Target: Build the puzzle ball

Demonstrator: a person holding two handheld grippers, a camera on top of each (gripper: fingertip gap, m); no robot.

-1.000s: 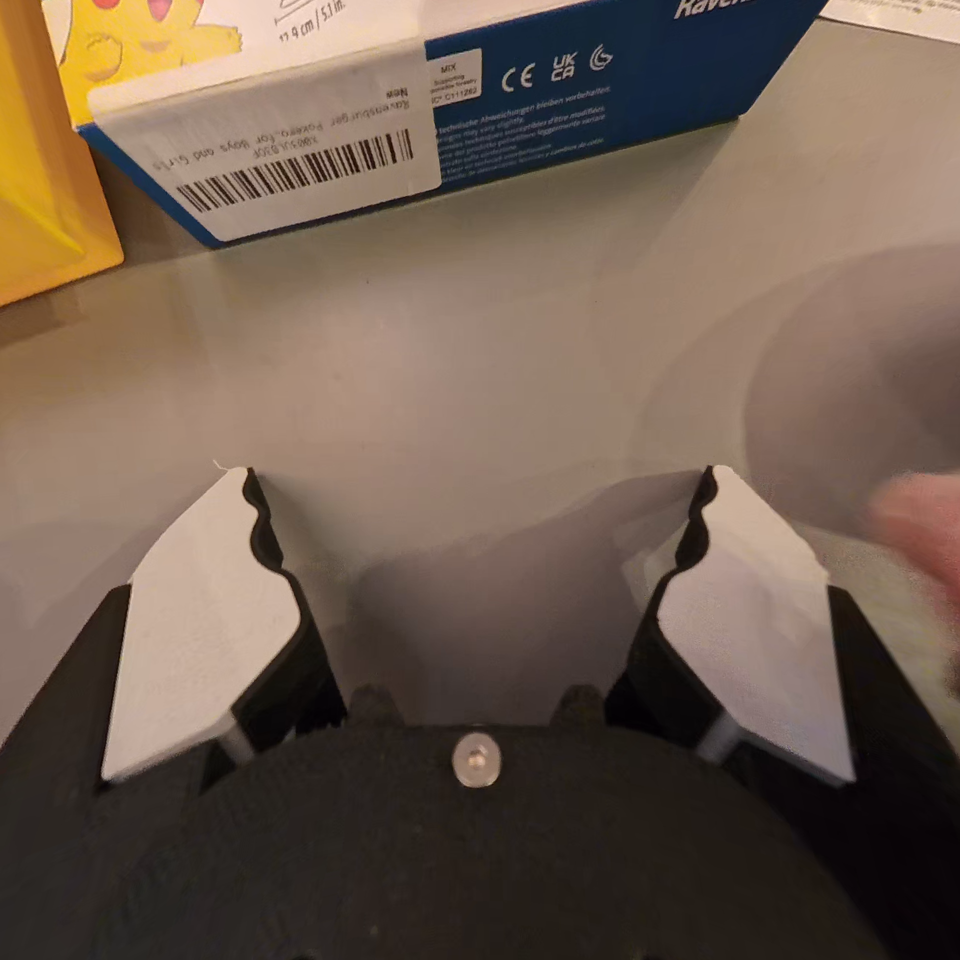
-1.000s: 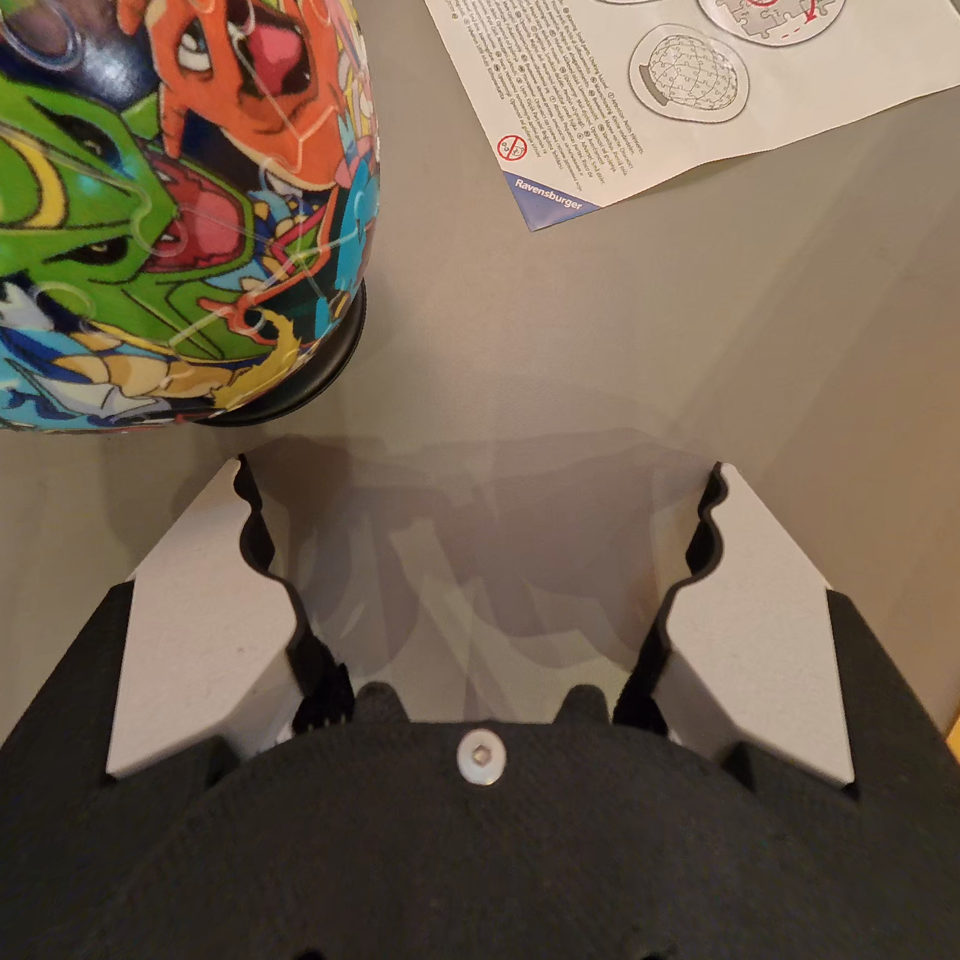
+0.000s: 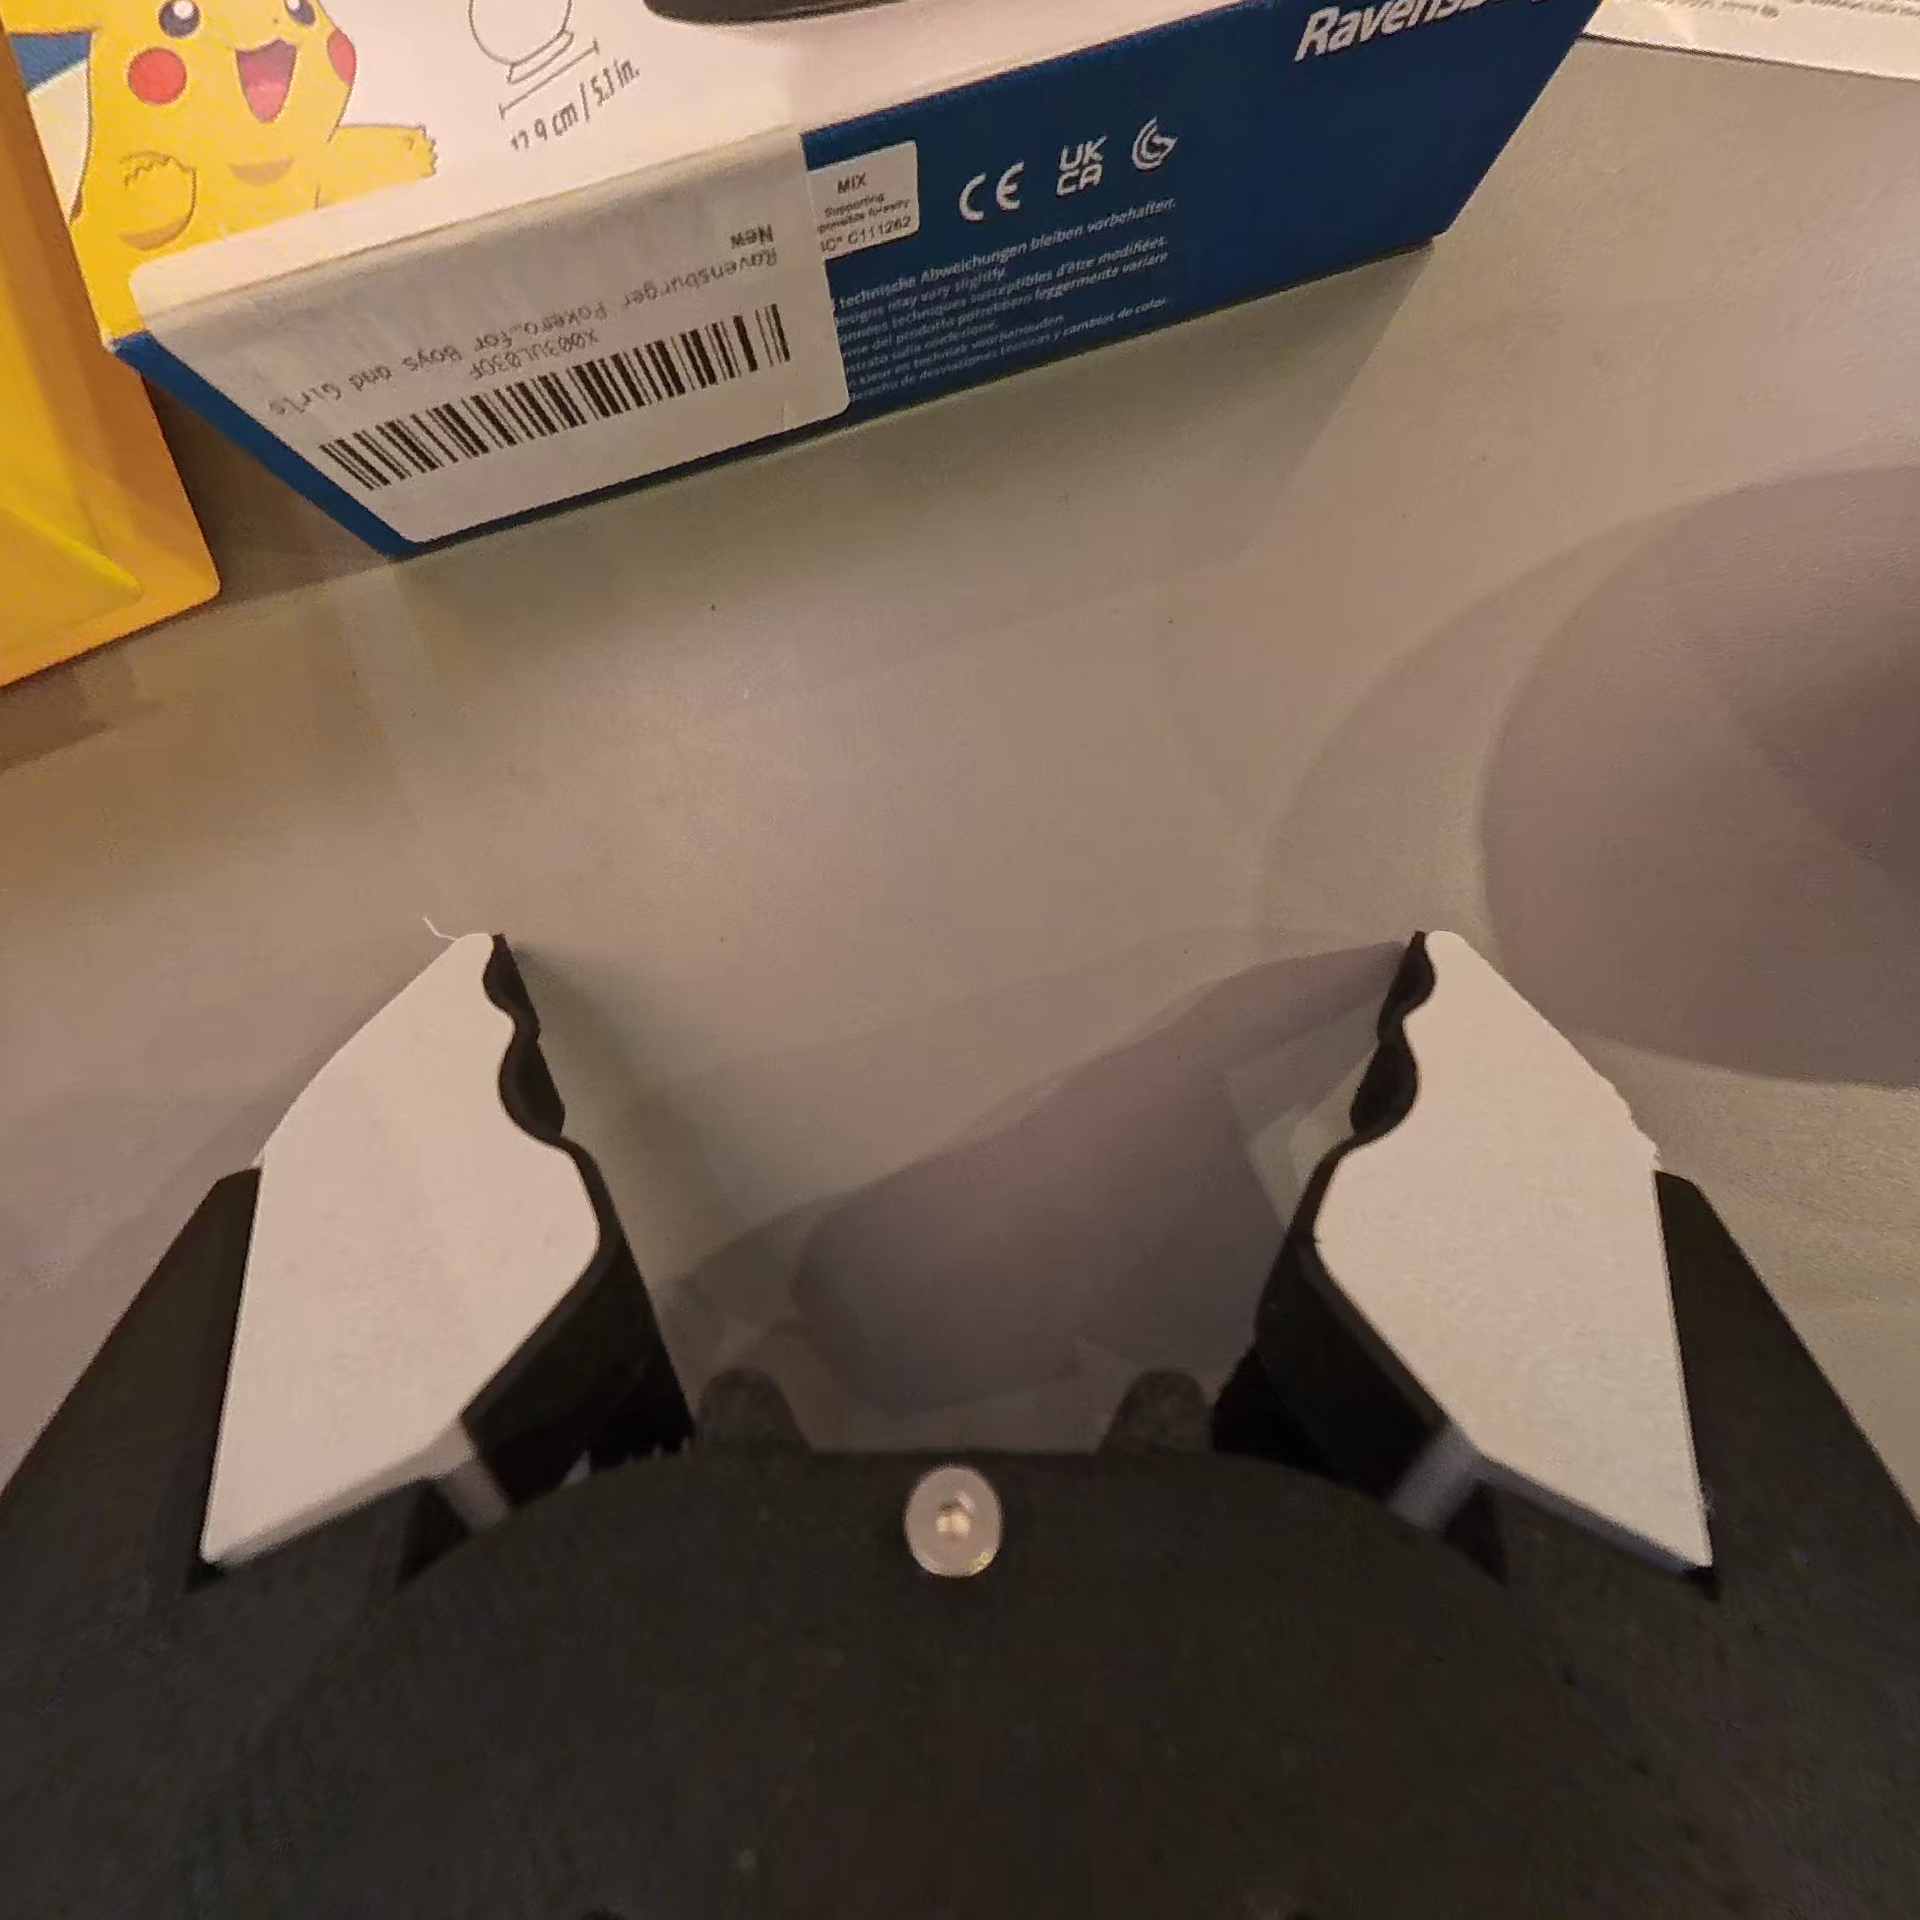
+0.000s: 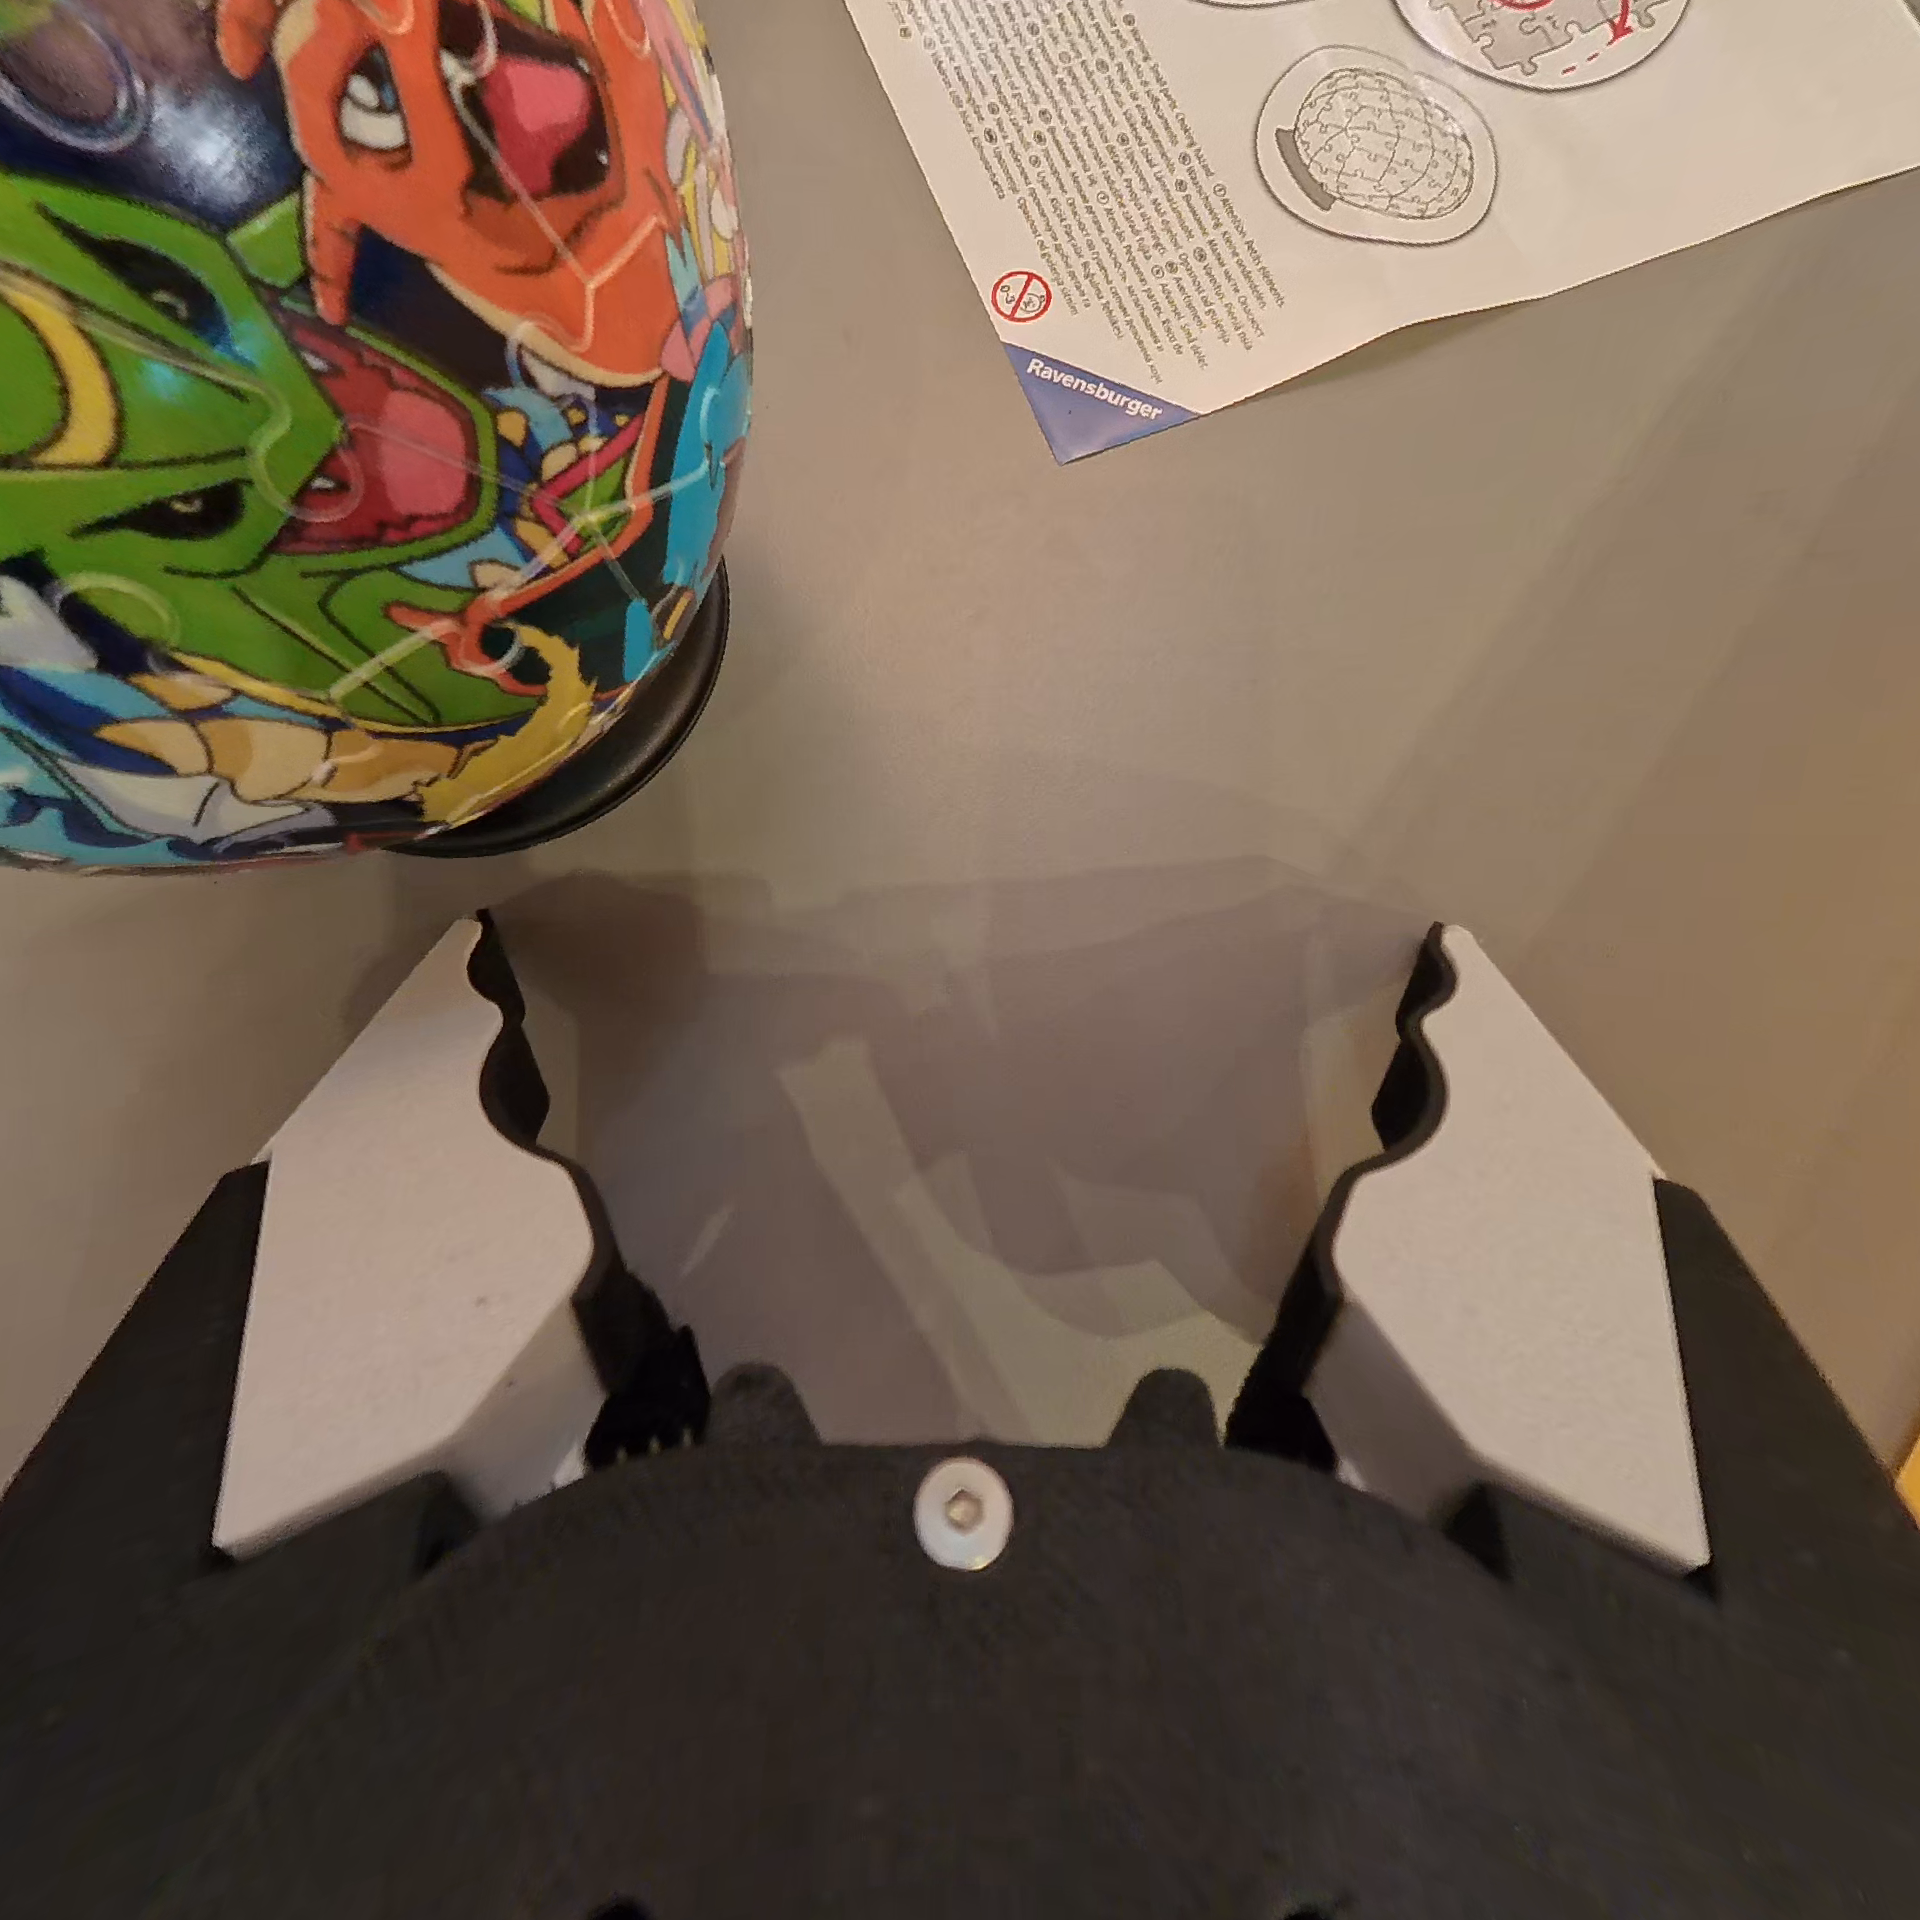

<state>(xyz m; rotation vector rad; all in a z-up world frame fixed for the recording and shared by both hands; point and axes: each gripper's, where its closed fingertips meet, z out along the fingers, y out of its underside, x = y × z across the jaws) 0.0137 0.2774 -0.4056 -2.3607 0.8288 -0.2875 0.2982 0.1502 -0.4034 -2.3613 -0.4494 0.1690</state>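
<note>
The colourful puzzle ball [image 4: 343,436] stands on a black ring stand [image 4: 665,727] at the upper left of the right wrist view. My right gripper [image 4: 956,925] is open and empty, low over the grey table, just to the right of and nearer than the ball. My left gripper [image 3: 956,935] is open and empty over bare grey table [image 3: 935,675]. The ball does not show in the left wrist view, only a round shadow at the right.
A blue and white puzzle box [image 3: 727,208] with a barcode sticker lies ahead of the left gripper. A yellow object [image 3: 73,499] stands at its left. A printed instruction sheet [image 4: 1403,177] lies ahead and right of the right gripper.
A blurred hand at the right edge of the left wrist view has gone. The left view has shifted slightly, with the box now a little lower. The right gripper has not moved.
</note>
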